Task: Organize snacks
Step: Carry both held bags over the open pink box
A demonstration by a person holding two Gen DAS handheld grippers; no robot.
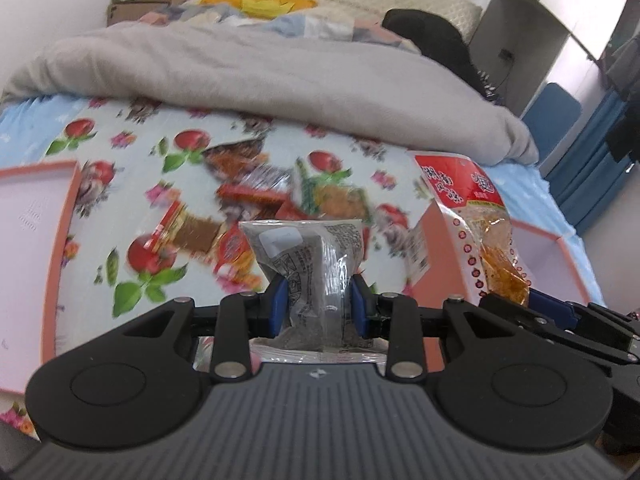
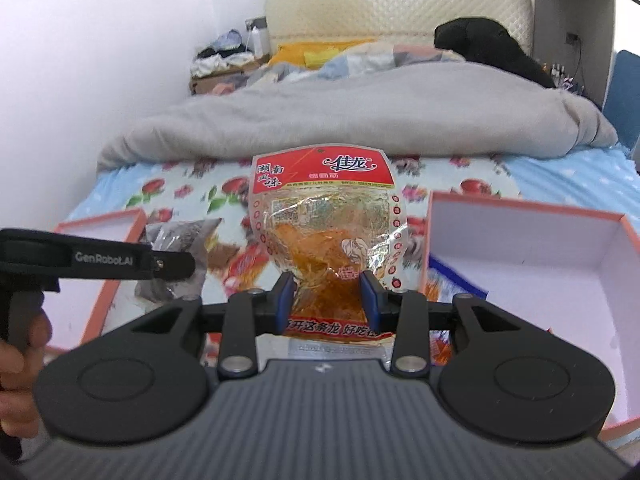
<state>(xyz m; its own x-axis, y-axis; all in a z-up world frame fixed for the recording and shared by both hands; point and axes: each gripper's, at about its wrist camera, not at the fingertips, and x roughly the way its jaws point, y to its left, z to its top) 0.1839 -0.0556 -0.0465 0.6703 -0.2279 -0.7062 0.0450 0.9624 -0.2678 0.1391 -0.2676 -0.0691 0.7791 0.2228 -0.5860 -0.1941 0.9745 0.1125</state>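
Left wrist view first: my left gripper point(image 1: 319, 304) has its blue pads point(image 1: 279, 304) pinched onto a grey see-through snack packet point(image 1: 306, 268), which stands up between the jaws, clear of the bed. Right past it, further out on the flowery sheet point(image 1: 168, 148), there's a messy pile of snacks point(image 1: 256, 196), mostly red and brown wrappers, pretty blurry so I can't read any of them. On the left sits a pink-rimmed box point(image 1: 70, 208), and another pink-rimmed box point(image 1: 556, 248) is on the right, behind my other tool. Beyond all that is a grey blanket point(image 1: 280, 72) heaped across the far half of the bed.

Right wrist view: my right gripper point(image 2: 329, 296) is squeezing the lower part of a red-topped packet of orange strips point(image 2: 326, 216), held upright and off the sheet, with its red header toward the far side. The right-hand box point(image 2: 532, 248) is just to the right of it, white inside. Over on the left I can see the left gripper's black body from the side with the grey packet sticking out in front, and a hand point(image 2: 20, 364) on its handle.
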